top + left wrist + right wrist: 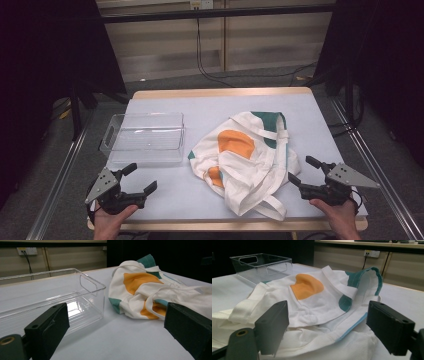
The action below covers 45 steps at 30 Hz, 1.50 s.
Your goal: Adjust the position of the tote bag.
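Both grippers, left and right, spread their fingers, hiding the bag's near edge.

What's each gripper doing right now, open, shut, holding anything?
Left gripper: open, holding nothing, near the clear plastic bin.
Right gripper: open, holding nothing, beside the crumpled tote bag.

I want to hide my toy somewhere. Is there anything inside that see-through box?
The clear box looks empty: through its walls you see just its ribbed bottom and the table. The crumpled cloth bag lies beside it, not inside. Whatever is under the bag stays hidden.
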Tool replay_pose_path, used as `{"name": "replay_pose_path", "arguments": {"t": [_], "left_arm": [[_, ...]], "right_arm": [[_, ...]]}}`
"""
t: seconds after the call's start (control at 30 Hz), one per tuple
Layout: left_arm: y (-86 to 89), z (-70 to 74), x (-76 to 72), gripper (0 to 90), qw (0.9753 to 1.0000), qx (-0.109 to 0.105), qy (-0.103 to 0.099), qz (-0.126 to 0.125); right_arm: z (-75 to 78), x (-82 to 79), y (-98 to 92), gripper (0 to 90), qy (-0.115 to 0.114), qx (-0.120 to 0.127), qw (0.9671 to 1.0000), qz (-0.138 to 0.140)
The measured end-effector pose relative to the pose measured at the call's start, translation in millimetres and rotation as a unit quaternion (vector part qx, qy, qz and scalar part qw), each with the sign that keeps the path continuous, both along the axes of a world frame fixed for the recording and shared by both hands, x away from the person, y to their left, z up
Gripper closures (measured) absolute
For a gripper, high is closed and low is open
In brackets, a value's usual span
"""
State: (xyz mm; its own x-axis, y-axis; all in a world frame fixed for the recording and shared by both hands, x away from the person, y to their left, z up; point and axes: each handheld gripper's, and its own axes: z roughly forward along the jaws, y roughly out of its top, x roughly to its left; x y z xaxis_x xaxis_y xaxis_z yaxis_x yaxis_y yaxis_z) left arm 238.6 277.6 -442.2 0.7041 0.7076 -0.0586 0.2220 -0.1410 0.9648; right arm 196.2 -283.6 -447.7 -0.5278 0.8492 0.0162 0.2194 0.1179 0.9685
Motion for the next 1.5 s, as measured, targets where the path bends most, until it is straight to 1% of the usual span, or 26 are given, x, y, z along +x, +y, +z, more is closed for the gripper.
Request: {"name": "replay_pose_path", "arguments": {"t": [0.1, 0.13, 0.2, 0.23, 0.3, 0.37, 0.43, 0.47, 0.6, 0.67, 0.77, 0.8, 0.9, 0.97, 1.03, 1.1, 1.2, 1.27, 1.3, 1.37, 1.4, 1.43, 1.47, 1.5], "left_arm": [[-0.8, 0.2, -0.4, 6.6, 1.0000, 0.002, 0.003, -0.002], [-1.6, 0.1, -0.4, 7.0, 1.0000, -0.001, 0.003, -0.002], [-1.4, 0.2, -0.1, 7.5, 1.0000, 0.003, 0.003, -0.002], [-1.8, -0.2, 1.0, 7.9, 1.0000, 0.004, 0.004, -0.007], [-2.9, -0.1, 0.9, 8.2, 0.9999, 0.008, 0.006, -0.004], [-3.7, -0.5, 1.4, 8.9, 0.9999, 0.005, 0.009, -0.009], [-4.8, -0.6, 1.4, 9.4, 0.9999, 0.001, 0.010, -0.006], [-4.6, -0.4, 1.4, 9.8, 0.9999, 0.007, 0.008, -0.007], [-4.8, -0.5, 1.9, 10.0, 0.9999, 0.009, 0.009, -0.005], [-4.1, -0.7, 3.1, 10.0, 0.9999, 0.009, 0.008, -0.005], [-5.1, -1.5, 3.7, 10.4, 0.9999, 0.010, 0.011, -0.004], [-5.2, -1.8, 4.3, 10.5, 0.9998, 0.013, 0.012, -0.008], [-6.9, -2.4, 4.3, 11.2, 0.9997, 0.012, 0.016, -0.011], [-7.1, -2.4, 4.5, 11.8, 0.9995, 0.019, 0.018, -0.020], [-8.4, -2.4, 3.6, 12.5, 0.9995, 0.018, 0.019, -0.018], [-9.1, -2.2, 2.3, 13.1, 0.9994, 0.020, 0.020, -0.021], [-8.7, -2.1, 0.5, 14.7, 0.9991, 0.023, 0.023, -0.026], [-9.0, -1.8, -0.1, 15.5, 0.9990, 0.026, 0.024, -0.028], [-10.0, -1.9, -0.5, 15.9, 0.9989, 0.024, 0.026, -0.032], [-11.5, -0.6, -2.2, 18.4, 0.9988, 0.026, 0.025, -0.035], [-12.9, -0.4, -3.1, 19.4, 0.9985, 0.026, 0.026, -0.041], [-14.2, -0.5, -3.7, 20.1, 0.9980, 0.025, 0.025, -0.052], [-16.0, 0.0, -5.1, 20.9, 0.9977, 0.030, 0.027, -0.054], [-17.8, -0.2, -5.4, 22.2, 0.9972, 0.031, 0.029, -0.061]], "right_arm": [[-0.9, 0.8, 0.1, 22.1, 0.005, -0.002, 1.0000, 0.000], [-1.0, 1.0, 0.2, 23.6, 0.007, 0.000, 1.0000, 0.002], [-1.3, 1.5, -0.2, 25.1, 0.010, 0.002, 0.9999, 0.008], [-1.4, 1.6, -0.1, 26.1, 0.012, 0.002, 0.9999, 0.008], [-1.5, 1.8, 0.3, 27.0, 0.016, 0.001, 0.9998, 0.009], [-2.1, 2.4, 0.1, 28.5, 0.022, 0.004, 0.9997, 0.013], [-2.4, 3.3, -0.8, 29.3, 0.025, 0.002, 0.9995, 0.017], [-2.4, 3.6, -0.9, 30.3, 0.027, 0.003, 0.9994, 0.020], [-3.1, 4.9, -1.6, 30.3, 0.033, 0.003, 0.9992, 0.023], [-3.6, 5.9, -2.0, 30.4, 0.038, 0.007, 0.9989, 0.025], [-4.1, 7.5, -2.3, 31.5, 0.044, 0.007, 0.9986, 0.028], [-4.1, 8.1, -2.4, 31.7, 0.044, 0.007, 0.9985, 0.032], [-3.3, 9.0, -2.0, 33.1, 0.046, 0.008, 0.9982, 0.037], [-3.0, 9.5, -1.9, 34.8, 0.050, 0.008, 0.9979, 0.040], [-2.6, 10.3, -1.5, 36.2, 0.054, 0.010, 0.9975, 0.044], [-2.4, 10.6, -1.1, 36.9, 0.056, 0.011, 0.9973, 0.046], [-1.5, 10.7, 0.8, 38.8, 0.064, 0.016, 0.9965, 0.052], [-1.1, 11.4, 1.6, 40.3, 0.069, 0.014, 0.9957, 0.060], [-1.0, 12.1, 2.0, 40.5, 0.068, 0.010, 0.9957, 0.063], [-0.2, 12.6, 3.5, 40.9, 0.071, 0.007, 0.9954, 0.064], [-0.1, 12.7, 4.0, 41.6, 0.071, 0.009, 0.9952, 0.066], [-0.1, 12.8, 4.3, 42.4, 0.072, 0.007, 0.9950, 0.068], [0.0, 12.7, 4.9, 42.7, 0.074, 0.007, 0.9949, 0.069], [0.0, 12.7, 5.5, 43.1, 0.075, 0.008, 0.9948, 0.069]]}}
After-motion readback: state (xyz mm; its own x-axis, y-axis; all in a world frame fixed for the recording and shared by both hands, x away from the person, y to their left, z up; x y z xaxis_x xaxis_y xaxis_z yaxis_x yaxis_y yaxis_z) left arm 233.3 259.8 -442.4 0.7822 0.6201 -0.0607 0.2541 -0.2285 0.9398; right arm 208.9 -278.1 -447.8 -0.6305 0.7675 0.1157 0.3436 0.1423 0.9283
